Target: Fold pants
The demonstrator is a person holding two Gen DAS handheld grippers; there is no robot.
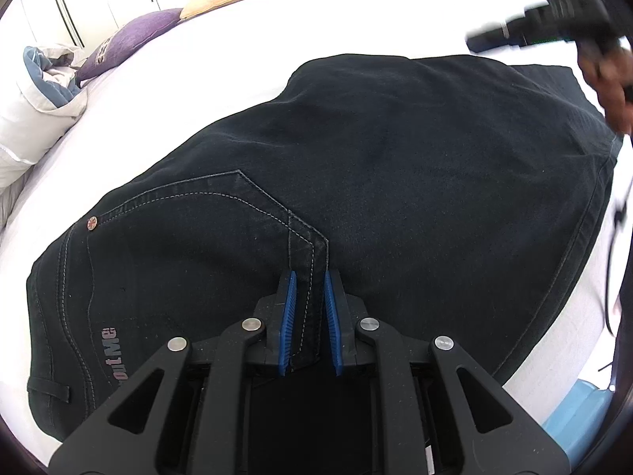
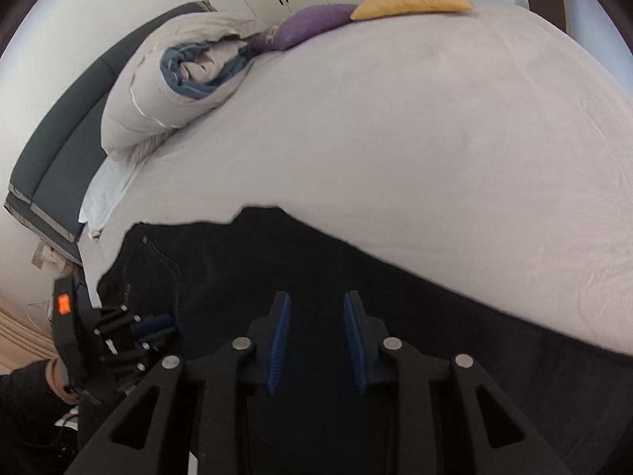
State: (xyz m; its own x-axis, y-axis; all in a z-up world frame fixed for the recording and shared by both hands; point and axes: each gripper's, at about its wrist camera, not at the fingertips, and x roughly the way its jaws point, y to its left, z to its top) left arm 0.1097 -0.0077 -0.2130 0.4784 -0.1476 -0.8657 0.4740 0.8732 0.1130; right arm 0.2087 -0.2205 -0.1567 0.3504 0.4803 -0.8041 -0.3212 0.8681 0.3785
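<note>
we hold a pair of dark pants [image 1: 376, 166] spread on the pale sheet of a bed [image 1: 221, 79], the seat and back pocket facing up, one edge hanging near the mattress side. our left gripper [image 1: 308, 289] is nearly closed, its blue pads pinching a stitched seam of the denim near the waist end. our right gripper [image 2: 317, 324] stands partly open above the black cloth with nothing between its pads; in the left wrist view it shows only as a blur at the top right corner, next to a hand [image 1: 609, 83].

a rolled duvet [image 2: 170, 83], a purple cushion [image 2: 312, 23] and a yellow cushion [image 2: 411, 0] sit well apart at the far side of the bed, clear of the work.

the risks, as we judge them: the left pinch takes only a narrow strip of seam, so a sharp pull could slip it free and let the fold collapse. if the right jaws close on a single layer rather than the whole edge, the halves would come over uneven. the black fabric gives little contrast in the right wrist view — an edge could easily be misjudged there. and dragging rather than lifting may bunch the sheet or slide the pants toward the bed's side.
</note>
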